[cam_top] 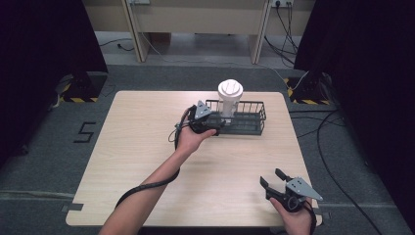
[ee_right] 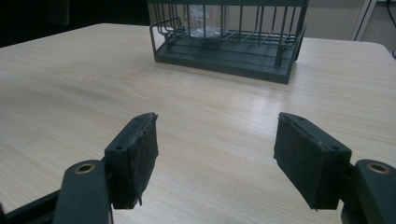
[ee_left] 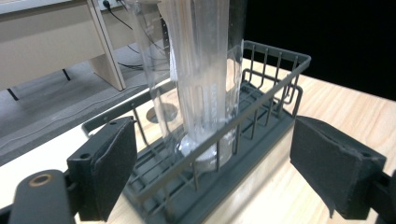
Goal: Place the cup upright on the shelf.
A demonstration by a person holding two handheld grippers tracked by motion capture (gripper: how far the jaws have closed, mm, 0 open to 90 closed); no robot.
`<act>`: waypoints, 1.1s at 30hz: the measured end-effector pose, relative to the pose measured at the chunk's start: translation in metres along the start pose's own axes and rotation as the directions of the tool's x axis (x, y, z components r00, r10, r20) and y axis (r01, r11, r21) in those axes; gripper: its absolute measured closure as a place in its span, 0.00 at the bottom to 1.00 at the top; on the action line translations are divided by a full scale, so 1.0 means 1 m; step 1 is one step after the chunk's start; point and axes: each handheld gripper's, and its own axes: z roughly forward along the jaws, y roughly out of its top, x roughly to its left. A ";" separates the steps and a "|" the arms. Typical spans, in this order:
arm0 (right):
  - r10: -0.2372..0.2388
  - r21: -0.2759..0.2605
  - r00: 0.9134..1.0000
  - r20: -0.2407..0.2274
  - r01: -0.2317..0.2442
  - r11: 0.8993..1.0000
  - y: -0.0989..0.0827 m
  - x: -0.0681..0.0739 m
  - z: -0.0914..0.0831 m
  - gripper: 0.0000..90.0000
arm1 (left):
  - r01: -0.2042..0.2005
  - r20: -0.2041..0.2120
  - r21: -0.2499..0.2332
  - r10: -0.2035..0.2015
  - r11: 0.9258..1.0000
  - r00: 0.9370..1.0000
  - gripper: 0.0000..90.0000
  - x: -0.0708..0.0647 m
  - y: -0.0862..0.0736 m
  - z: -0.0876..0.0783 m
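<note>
A dark grey wire basket (cam_top: 252, 117) (ee_left: 275, 88) (ee_right: 224, 51) stands on the wooden table (cam_top: 147, 147) past its middle. A tall clear plastic cup stack with a white top (cam_top: 230, 95) (ee_left: 201, 70) stands upright in the basket's left end, its base (ee_right: 203, 28) visible through the wires. My left gripper (cam_top: 211, 122) (ee_left: 215, 172) is open right at the basket's left end, jaws spread on either side of the corner, holding nothing. My right gripper (cam_top: 274, 180) (ee_right: 215, 158) is open near the table's front right edge, over bare wood.
Black curtains close off both sides. Beyond the table are pale desk legs (cam_top: 137, 34) and cables on the grey floor (cam_top: 323, 132). A black cable (cam_top: 147, 186) trails along the left forearm. Bare tabletop lies to the left and centre.
</note>
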 end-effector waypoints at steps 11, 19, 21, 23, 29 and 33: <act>-0.003 0.003 1.000 0.003 0.003 1.000 0.000 0.001 0.000 0.34 | 0.015 0.008 0.007 -0.015 1.000 1.000 0.16 0.002 -0.012 -0.028; 0.000 0.003 1.000 0.003 0.000 1.000 0.000 0.000 0.000 0.34 | 0.016 0.016 0.009 -0.016 1.000 1.000 0.16 0.002 -0.019 -0.044; -0.001 0.006 1.000 0.003 0.001 1.000 0.000 0.000 0.000 0.34 | 0.013 0.023 0.001 -0.013 1.000 1.000 0.16 0.001 -0.022 -0.049; -0.001 0.006 1.000 0.003 0.001 1.000 0.000 0.000 0.000 0.34 | 0.013 0.027 -0.003 -0.013 1.000 1.000 0.16 0.000 -0.023 -0.051; -0.002 0.006 1.000 0.005 0.002 1.000 0.000 0.001 0.000 0.34 | 0.008 0.026 -0.002 -0.007 1.000 1.000 0.16 0.000 -0.031 -0.063; -0.003 0.007 1.000 0.006 0.003 1.000 0.000 0.000 0.001 0.34 | 0.008 0.020 -0.005 -0.008 1.000 1.000 0.16 0.001 -0.038 -0.075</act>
